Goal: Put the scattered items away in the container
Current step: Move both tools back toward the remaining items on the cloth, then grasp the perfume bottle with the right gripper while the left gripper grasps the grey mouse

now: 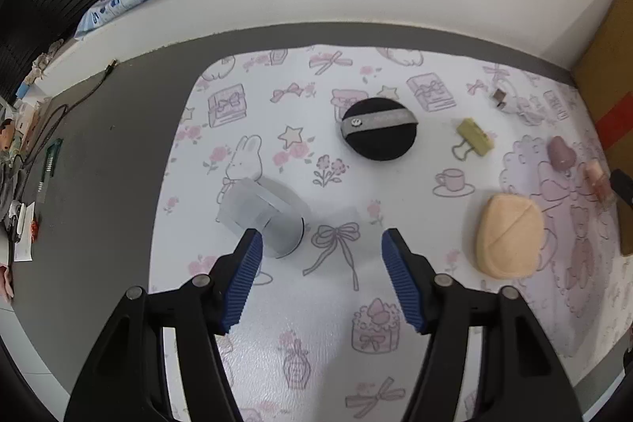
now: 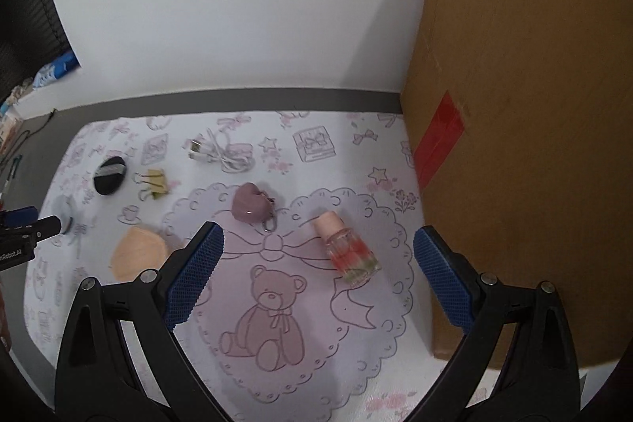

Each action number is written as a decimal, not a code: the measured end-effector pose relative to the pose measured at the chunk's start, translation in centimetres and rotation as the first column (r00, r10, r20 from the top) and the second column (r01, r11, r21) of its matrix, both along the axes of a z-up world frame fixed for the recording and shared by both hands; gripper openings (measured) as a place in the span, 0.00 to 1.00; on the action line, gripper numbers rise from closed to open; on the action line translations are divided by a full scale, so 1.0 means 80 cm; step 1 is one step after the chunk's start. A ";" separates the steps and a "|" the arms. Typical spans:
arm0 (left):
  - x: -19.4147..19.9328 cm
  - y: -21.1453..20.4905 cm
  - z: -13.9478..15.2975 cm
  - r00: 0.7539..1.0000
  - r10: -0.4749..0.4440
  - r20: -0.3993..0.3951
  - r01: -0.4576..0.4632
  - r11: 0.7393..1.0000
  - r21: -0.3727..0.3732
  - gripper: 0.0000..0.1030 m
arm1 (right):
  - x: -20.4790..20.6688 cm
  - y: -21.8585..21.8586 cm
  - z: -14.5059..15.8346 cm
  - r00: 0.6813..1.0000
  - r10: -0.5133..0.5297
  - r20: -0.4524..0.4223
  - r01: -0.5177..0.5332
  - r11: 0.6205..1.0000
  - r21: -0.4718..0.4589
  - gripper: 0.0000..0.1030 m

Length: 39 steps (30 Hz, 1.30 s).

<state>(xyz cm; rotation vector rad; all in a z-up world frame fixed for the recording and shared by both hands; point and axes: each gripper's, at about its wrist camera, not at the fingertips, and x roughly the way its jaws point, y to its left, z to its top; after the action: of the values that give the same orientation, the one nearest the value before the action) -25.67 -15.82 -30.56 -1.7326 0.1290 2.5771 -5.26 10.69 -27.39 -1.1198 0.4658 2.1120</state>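
Right wrist view: right tongs [image 2: 316, 240] spread, perfume bottle [image 2: 350, 250] lower centre, cardboard box [image 2: 534, 145] at right. Left tongs [image 1: 321, 238] spread, black puff [image 1: 378, 129] upper centre.

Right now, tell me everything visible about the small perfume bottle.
The perfume bottle is small, of clear ribbed glass, with pinkish-red liquid and a pale pink cap. It lies on its side on the printed mat, cap pointing away toward the wall, ahead of the open right gripper. Nothing touches it but the mat.

Black puff [image 1: 379, 129], pink-printed mat [image 1: 308, 303]
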 end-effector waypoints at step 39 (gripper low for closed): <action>-0.032 -0.028 -0.016 0.996 0.088 -0.028 -0.091 0.991 -0.101 0.64 | -0.013 0.017 -0.073 0.997 0.007 0.071 -0.001 0.997 -0.077 0.74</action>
<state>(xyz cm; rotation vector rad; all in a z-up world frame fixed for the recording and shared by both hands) -28.21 -18.07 -31.85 -1.7817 0.1912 2.6997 -6.30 12.04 -33.20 -1.2357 0.5151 2.0653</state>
